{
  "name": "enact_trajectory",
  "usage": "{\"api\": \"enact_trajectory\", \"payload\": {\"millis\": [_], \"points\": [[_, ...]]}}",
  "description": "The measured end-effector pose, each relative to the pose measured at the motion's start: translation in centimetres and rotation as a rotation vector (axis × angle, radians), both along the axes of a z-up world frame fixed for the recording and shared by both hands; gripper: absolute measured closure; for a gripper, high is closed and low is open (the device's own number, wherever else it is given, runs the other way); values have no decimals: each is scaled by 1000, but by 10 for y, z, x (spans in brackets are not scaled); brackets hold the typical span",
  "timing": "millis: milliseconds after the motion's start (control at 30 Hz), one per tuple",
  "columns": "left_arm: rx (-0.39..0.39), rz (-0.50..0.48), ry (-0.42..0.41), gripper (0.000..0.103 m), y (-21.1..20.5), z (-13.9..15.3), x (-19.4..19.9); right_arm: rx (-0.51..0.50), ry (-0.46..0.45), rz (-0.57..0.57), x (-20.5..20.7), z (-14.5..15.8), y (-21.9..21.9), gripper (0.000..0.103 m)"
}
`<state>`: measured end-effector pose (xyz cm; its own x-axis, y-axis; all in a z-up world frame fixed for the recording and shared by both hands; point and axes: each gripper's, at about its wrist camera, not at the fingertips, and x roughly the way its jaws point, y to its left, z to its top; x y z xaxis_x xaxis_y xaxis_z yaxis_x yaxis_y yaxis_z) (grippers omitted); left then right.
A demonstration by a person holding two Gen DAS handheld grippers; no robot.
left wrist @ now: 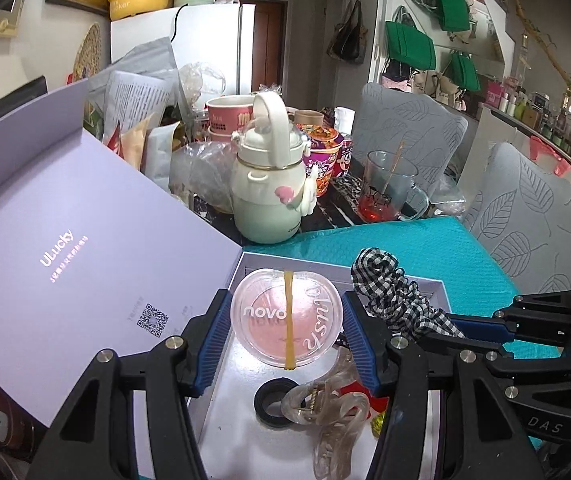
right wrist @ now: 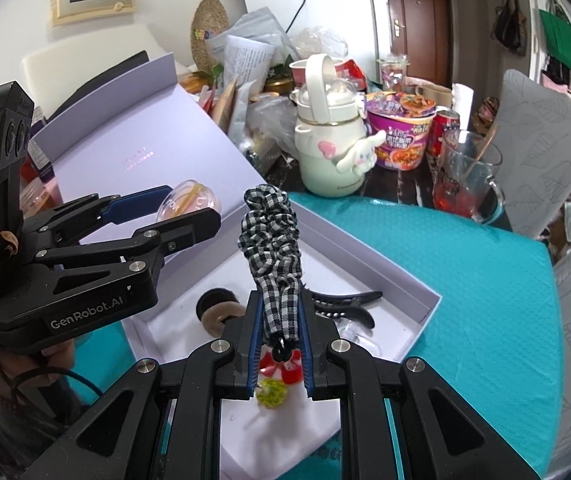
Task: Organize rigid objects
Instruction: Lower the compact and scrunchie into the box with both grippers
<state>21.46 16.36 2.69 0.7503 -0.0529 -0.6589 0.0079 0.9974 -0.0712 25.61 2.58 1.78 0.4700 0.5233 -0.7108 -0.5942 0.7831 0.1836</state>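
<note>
a teal padded mat (right wrist: 465,264) is covering the near part of the table, and an open lilac gift box (right wrist: 425,304) is lying on it with its white inside facing up. the box's lid (left wrist: 65,220) is standing tilted back on the left, showing the printed word "ulucky" above a line of small pink characters too fine to read and a qr code lower down. behind the box a pale green water bottle (left wrist: 263,184) with a white loop handle and a white long-eared dog figure on its side is standing upright, just beside a purple instant noodle cup (right wrist: 401,136) and a glass mug (right wrist: 465,176) holding a little red liquid and a stick. the left gripper (left wrist: 285,320), marked "genrobot.ai" on its body in the right wrist view, is clamping its blue pads on the two sides of a round clear compact (left wrist: 285,320) with a pink fill, lettered "novo" and "blush" and wrapped by a yellow rubber band, holding it above the box. the right gripper (right wrist: 279,328) is squeezing a black and white gingham scrunchie (right wrist: 271,232) between nearly closed pads, the fabric sticking up over the box. lying inside the box are a black hair clip (right wrist: 345,304), a clear claw clip (left wrist: 325,408), a black ring (left wrist: 273,402), a red and white piece (right wrist: 289,364) and a small yellow-green candy-like piece (right wrist: 271,392).
</note>
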Motion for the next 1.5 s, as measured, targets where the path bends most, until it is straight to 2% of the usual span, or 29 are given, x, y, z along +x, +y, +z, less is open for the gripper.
{"api": "enact_trajectory", "payload": {"millis": [300,433,500,600,1167,1500], "points": [[-7,-38,75,48,-2,-26,15,-15,40,11,16,-22,7,87],[-5,-41,95,48,-3,-35,19,10,65,2,27,-31,9,87],[-2,-38,107,48,-2,-40,23,-13,78,9,31,-37,11,87],[-36,-41,146,48,0,-49,27,-9,103,5,36,-44,8,87],[-37,-27,238,48,-4,-74,38,-49,148,-26,48,-63,10,87],[21,-30,276,48,-9,-76,43,-65,146,-34,47,-63,16,87]]}}
